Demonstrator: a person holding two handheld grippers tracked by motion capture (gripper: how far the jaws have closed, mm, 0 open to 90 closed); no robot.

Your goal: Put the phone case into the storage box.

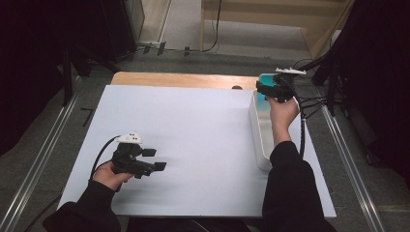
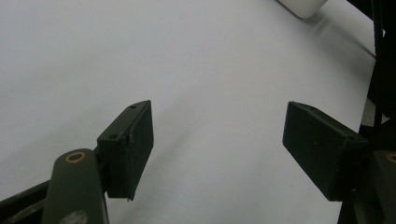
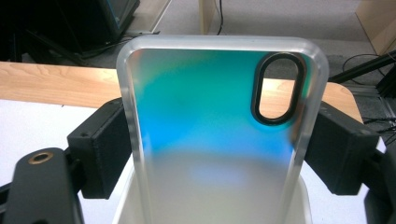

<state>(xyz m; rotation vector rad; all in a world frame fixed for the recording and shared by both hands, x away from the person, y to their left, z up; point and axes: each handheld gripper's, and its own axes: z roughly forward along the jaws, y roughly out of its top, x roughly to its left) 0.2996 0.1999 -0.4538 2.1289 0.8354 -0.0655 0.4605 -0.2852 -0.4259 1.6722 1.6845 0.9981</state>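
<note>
Right gripper view has the right gripper (image 3: 219, 140) clamped on the side edges of a translucent phone case (image 3: 210, 135), held upright above the far end of the white bin (image 3: 306, 207). The case's smooth, rounded edges could slip between the pads, or its lower end could catch the bin's rim and twist loose. The left gripper (image 2: 217, 149) hovers released and empty over the white board (image 2: 140, 56).
</note>
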